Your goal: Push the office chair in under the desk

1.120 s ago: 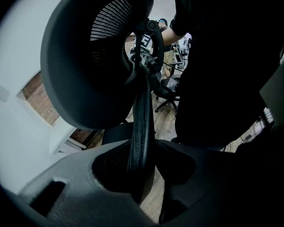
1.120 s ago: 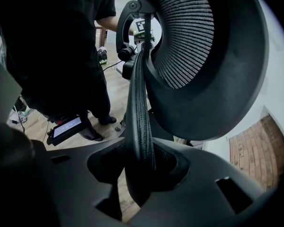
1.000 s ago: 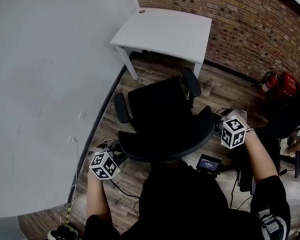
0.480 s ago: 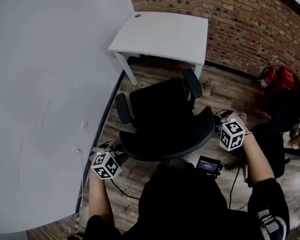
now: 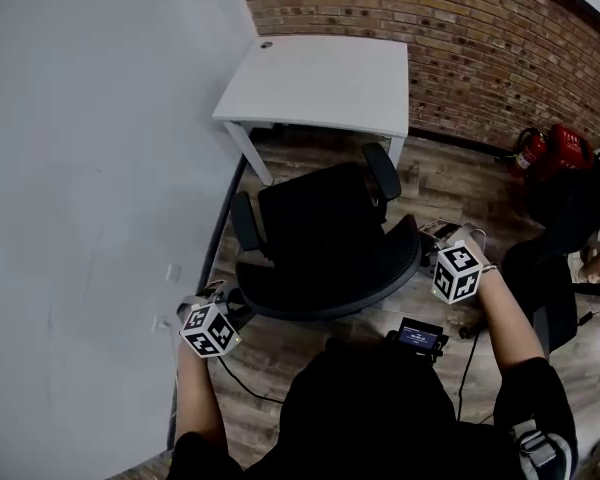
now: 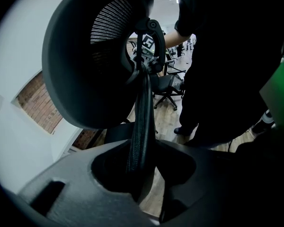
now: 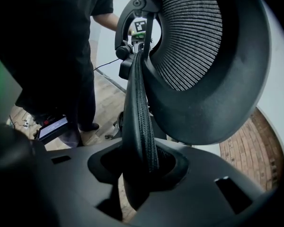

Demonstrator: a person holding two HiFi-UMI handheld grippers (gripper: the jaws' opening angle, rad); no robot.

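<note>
The person reaches both bare forearms forward and outward, one to each side of the office chair (image 5: pixel 320 238). Each hand tips its claw forward and steeply down, with the marker cube riding on top.

The left claw (image 5: pixel 238 306) is clamped on the left end of the backrest rim (image 5: pixel 330 306). In the left gripper view the padded rim runs straight up out of the gap between the jaws of that claw (image 6: pixel 142 174), and the mesh headrest (image 6: pixel 94 65) looms above it. The right claw (image 5: pixel 426 250) grips the rim's opposite end. Its jaws have just been closing, and the right gripper view shows the ribbed edge seated between them (image 7: pixel 139 174), under the headrest.

The chair sits between the two claws and ahead of them, its seat facing away from the person. Its armrests (image 5: pixel 382 171) lie beyond the claws. The white tabletop (image 5: pixel 320 83) stands farther ahead still, against the brick wall (image 5: pixel 460 38). The seat's front is near the tabletop's closest edge but not under it. A white wall (image 5: pixel 80 168) runs past the left claw's outer side, and a red fire extinguisher (image 5: pixel 555 148) stands out beyond the right claw.
</note>
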